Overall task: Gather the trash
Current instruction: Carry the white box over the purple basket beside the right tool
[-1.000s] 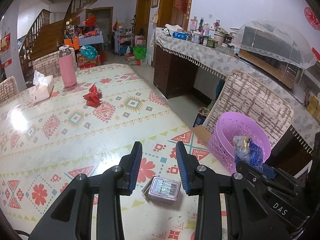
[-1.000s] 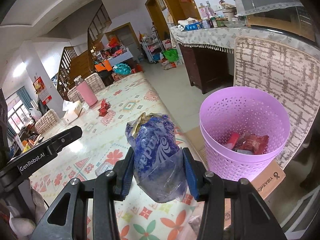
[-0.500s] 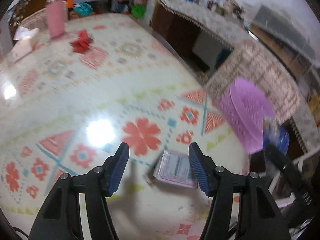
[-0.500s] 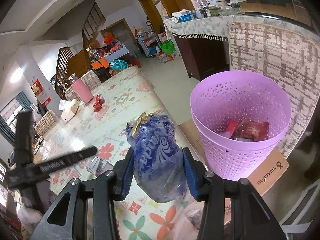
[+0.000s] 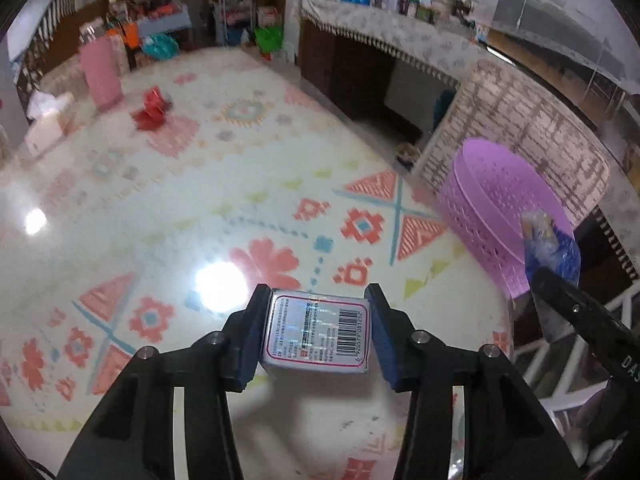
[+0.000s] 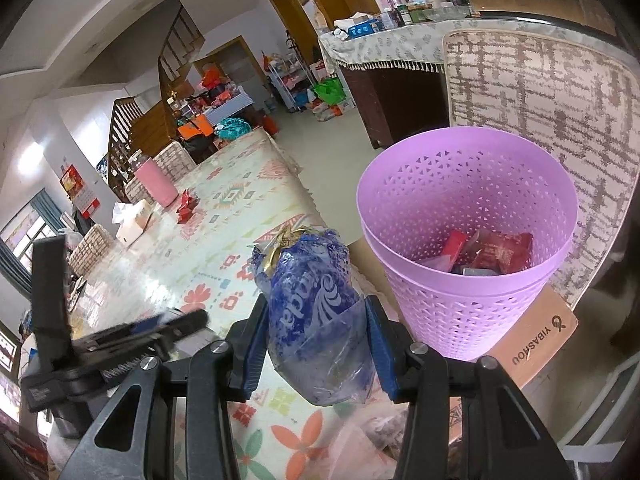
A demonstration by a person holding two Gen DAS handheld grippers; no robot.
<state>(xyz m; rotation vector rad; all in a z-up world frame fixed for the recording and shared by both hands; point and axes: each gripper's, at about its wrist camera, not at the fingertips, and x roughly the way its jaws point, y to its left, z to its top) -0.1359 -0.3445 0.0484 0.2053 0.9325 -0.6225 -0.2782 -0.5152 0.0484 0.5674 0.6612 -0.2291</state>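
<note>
Purple basket with red wrappers at its bottom

Small barcoded box flat on patterned desk, crumpled blue wrapper upright, lilac perforated basket holding red packets.

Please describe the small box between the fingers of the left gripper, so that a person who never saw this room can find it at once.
Start at the long table with the patterned cloth, then go to its near end, beside the purple basket. There the closing left gripper has a small box between its fingers. Only it has a white label with a red border and a barcode.
</note>
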